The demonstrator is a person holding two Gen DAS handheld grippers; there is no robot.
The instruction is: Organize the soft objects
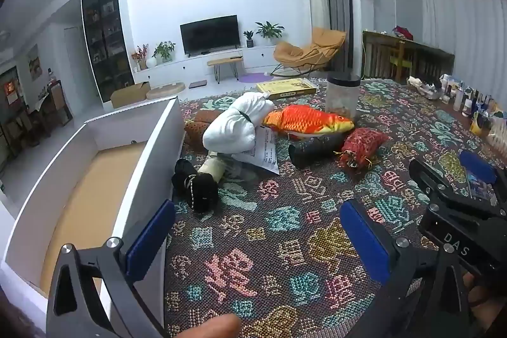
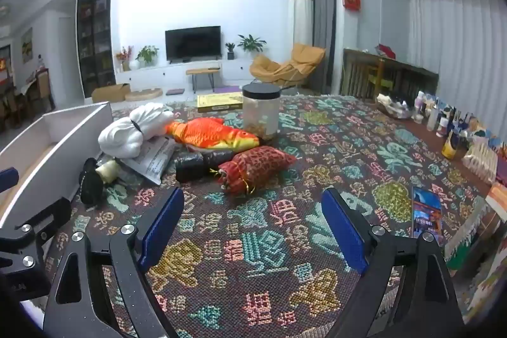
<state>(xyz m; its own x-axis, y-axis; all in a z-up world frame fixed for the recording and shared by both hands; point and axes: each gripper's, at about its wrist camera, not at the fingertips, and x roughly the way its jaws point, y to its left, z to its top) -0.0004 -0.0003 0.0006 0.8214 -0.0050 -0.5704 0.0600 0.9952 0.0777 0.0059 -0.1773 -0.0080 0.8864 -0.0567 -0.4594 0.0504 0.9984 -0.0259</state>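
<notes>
Both tools stand with jaws spread wide and nothing between them: left gripper (image 1: 256,238), right gripper (image 2: 253,222), each above the patterned cloth (image 2: 272,246). The soft items lie heaped mid-table beside the white box (image 1: 152,148): white bundle (image 1: 240,124), fish toy (image 1: 309,121), red pouch (image 2: 253,167), black roll (image 2: 202,162), black pouch (image 1: 196,182).

Only the left view shows the box's brown floor and a fingertip (image 1: 212,327) at the bottom edge. Only the right view shows the blue booklet (image 2: 426,211) whole. The jar (image 2: 261,113) contents are indistinct; the printed sheet (image 1: 266,152) is partly covered.
</notes>
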